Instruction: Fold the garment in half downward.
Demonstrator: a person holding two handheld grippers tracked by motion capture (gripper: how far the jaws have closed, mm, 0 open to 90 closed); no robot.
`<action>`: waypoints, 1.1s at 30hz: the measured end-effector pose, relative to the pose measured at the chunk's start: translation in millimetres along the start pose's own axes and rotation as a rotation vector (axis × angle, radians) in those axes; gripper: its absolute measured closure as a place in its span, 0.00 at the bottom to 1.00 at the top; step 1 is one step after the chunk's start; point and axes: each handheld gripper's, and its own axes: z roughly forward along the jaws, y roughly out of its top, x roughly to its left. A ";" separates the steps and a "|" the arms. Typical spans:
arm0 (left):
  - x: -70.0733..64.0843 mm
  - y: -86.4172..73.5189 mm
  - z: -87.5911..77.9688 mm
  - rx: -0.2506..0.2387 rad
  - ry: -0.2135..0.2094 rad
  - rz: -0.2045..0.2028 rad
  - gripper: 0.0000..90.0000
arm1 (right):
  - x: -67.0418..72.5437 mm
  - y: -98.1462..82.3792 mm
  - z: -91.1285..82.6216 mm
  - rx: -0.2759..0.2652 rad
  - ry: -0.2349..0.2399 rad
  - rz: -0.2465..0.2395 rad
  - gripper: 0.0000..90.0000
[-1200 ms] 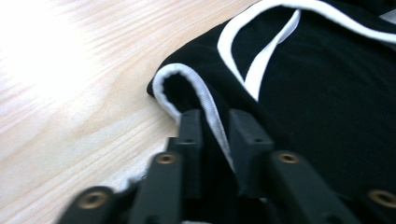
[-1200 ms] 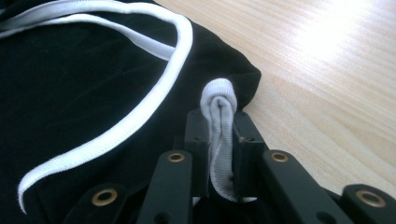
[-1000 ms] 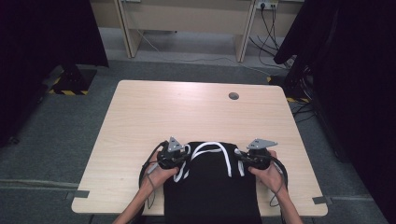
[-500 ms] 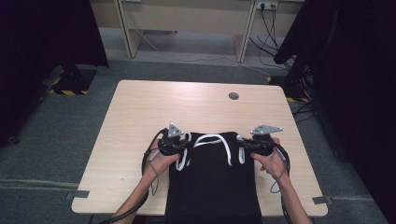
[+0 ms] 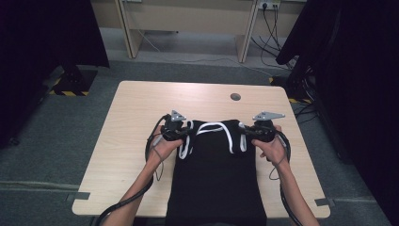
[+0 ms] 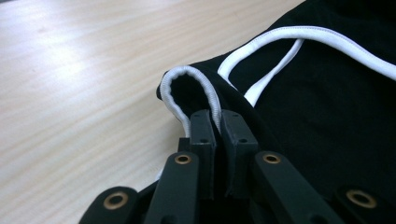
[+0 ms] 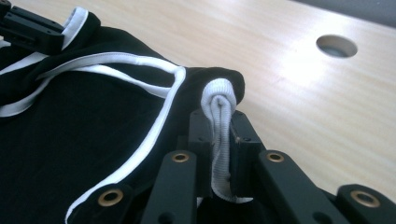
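High view: black garment (image 5: 216, 174) with white trim is lying on the table's (image 5: 136, 108) near half, looking soft, light and floppy (likely to sag). Left gripper (image 5: 182, 137) and right gripper (image 5: 244, 133) are each pinching a ribbed white shoulder edge, the sensible hold.

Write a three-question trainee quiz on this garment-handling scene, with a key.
1. True or false: the left gripper is shut on the white-trimmed edge of the black garment.
2. What does the right gripper pinch? A) a cable B) the garment's white ribbed trim C) nothing
3. In the high view, what feature marks the table beyond the garment?

Key
1. True; the jaws clamp the trim loop.
2. B.
3. A round hole near the far edge.
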 end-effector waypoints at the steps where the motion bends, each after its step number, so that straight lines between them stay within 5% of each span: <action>1: 1.0 2.2 -0.6 -0.007 0.004 -0.004 0.93 | -0.6 2.8 0.5 -0.006 -0.002 0.003 0.92; 16: 14.3 40.2 -26.1 -0.100 0.032 -0.010 0.93 | -12.3 42.3 -8.6 -0.083 -0.028 -0.002 0.92; 20: 1.7 28.3 -33.5 -0.113 0.001 0.023 0.92 | -5.1 39.6 -16.5 -0.098 -0.016 -0.034 0.92; 33: -33.7 -20.8 -54.0 -0.149 -0.050 0.056 0.92 | 19.9 -10.3 -35.0 -0.120 0.029 -0.050 0.92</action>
